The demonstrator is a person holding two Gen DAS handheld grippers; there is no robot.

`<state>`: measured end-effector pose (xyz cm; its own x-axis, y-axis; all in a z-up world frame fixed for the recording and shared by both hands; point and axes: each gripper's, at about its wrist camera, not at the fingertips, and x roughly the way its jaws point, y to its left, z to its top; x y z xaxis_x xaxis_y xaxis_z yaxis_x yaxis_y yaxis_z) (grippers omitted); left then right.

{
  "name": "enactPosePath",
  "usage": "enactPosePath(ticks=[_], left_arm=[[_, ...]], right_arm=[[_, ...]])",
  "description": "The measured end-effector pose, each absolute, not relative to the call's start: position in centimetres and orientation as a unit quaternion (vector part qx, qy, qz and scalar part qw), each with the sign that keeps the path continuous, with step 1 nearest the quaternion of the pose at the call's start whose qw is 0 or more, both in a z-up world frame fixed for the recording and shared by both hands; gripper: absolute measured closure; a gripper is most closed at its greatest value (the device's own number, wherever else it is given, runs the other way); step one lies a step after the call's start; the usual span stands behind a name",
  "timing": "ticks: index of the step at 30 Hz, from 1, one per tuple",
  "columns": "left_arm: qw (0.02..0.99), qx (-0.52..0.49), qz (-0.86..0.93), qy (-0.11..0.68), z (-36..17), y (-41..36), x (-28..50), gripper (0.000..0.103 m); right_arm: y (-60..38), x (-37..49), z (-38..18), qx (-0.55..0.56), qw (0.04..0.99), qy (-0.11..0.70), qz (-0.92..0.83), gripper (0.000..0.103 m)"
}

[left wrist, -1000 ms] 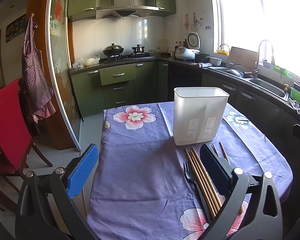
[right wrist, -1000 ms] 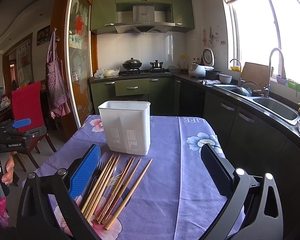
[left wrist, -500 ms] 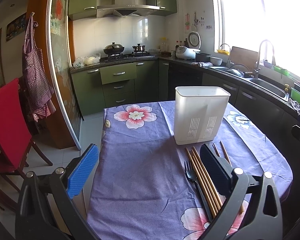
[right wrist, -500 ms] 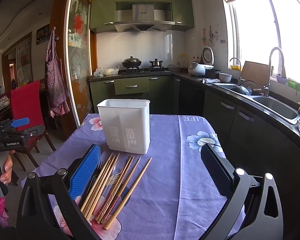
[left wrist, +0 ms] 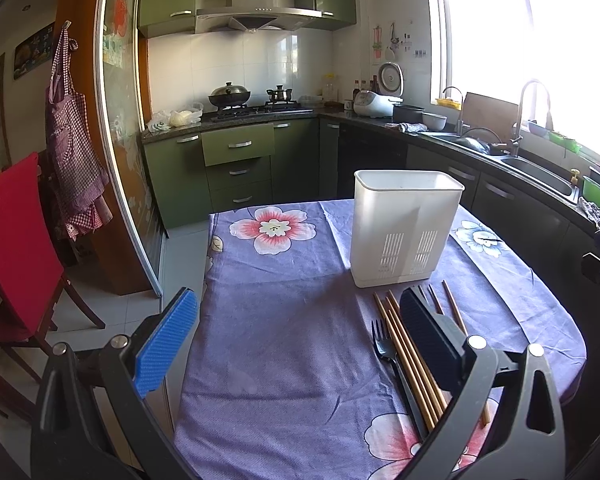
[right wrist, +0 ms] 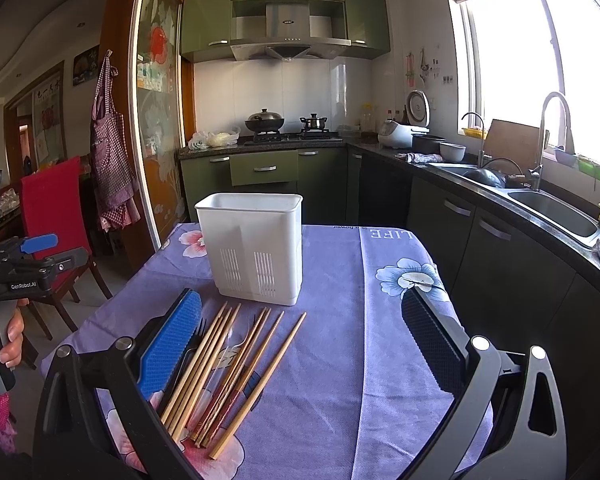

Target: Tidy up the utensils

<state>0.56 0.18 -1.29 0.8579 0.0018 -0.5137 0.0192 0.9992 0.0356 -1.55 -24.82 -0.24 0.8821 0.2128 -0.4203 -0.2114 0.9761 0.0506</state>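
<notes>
Left gripper [left wrist: 296,340] fingers spread wide, right gripper [right wrist: 300,344] likewise, both empty

Bare purple tablecloth [left wrist: 284,320] left of the chopsticks [right wrist: 236,364] and right of them toward the table edge gives open passage. White utensil holder [right wrist: 256,248] stands upright just behind the chopstick tips, blocking the far side. Black fork [left wrist: 384,346] lies tight against the bundle's left.
</notes>
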Motion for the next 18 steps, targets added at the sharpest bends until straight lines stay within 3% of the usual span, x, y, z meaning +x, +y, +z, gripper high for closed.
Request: enactPosePath(ticks=[18], left_arm=[[0.963, 0.02, -0.006, 0.267, -1.19, 0.25, 0.6, 0.007]], right_arm=[[-24.99, -1.34, -0.37, 0.003, 0.97, 0.219, 0.108, 0.004]])
